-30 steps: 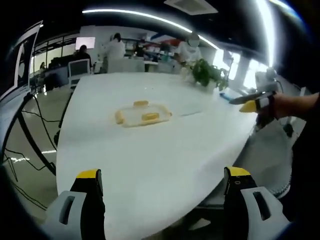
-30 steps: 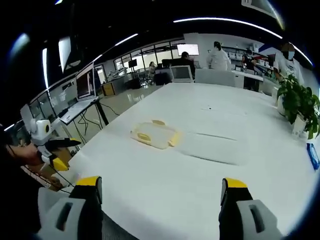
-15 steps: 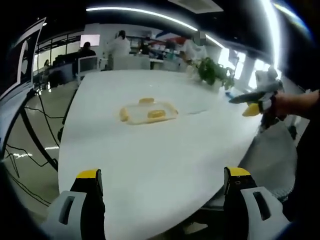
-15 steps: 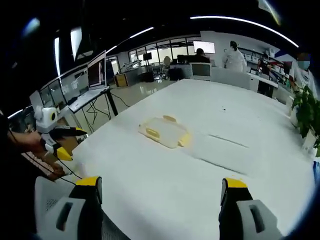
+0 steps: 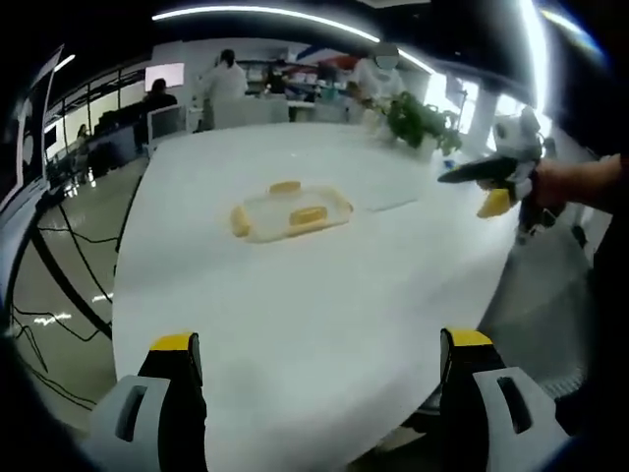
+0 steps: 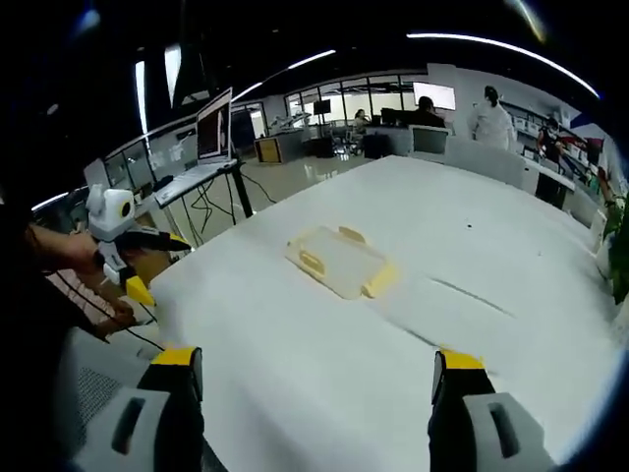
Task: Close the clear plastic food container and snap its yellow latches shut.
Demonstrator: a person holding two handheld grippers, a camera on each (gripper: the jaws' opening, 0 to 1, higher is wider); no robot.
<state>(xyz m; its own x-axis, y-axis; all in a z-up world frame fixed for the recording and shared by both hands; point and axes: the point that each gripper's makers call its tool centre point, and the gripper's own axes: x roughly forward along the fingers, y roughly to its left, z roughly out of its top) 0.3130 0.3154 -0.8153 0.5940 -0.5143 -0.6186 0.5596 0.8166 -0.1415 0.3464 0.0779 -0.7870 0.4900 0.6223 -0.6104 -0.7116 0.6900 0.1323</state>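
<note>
Nearest in the left gripper view, the left gripper (image 5: 314, 369) has its two yellow-tipped jaws rising from the bottom edge, set wide apart with nothing between them but bare white table (image 5: 295, 305). The right gripper view shows the same from the other side: the right gripper (image 6: 307, 379) has its jaws spread wide at the bottom of the frame, holding nothing, over the table's near edge.

Further out, a little above the middle of the left gripper view, the clear plastic food container (image 5: 287, 212) lies flat on the table, well apart from both grippers. Its yellow latches (image 5: 307, 215) show at its sides, one on the left end, one on the far edge, one on the near side. In the right gripper view the container sits just above centre, again with yellow tabs on three sides. I cannot tell whether the latches are snapped down.

At the right edge of the left gripper view a hand holds the right gripper above the table's rim; at the left edge of the right gripper view the left gripper is held likewise.

Beyond the table stand a potted plant (image 5: 418, 120), office chairs (image 6: 435, 142) and people (image 5: 224, 84) near desks at the top of both views.
</note>
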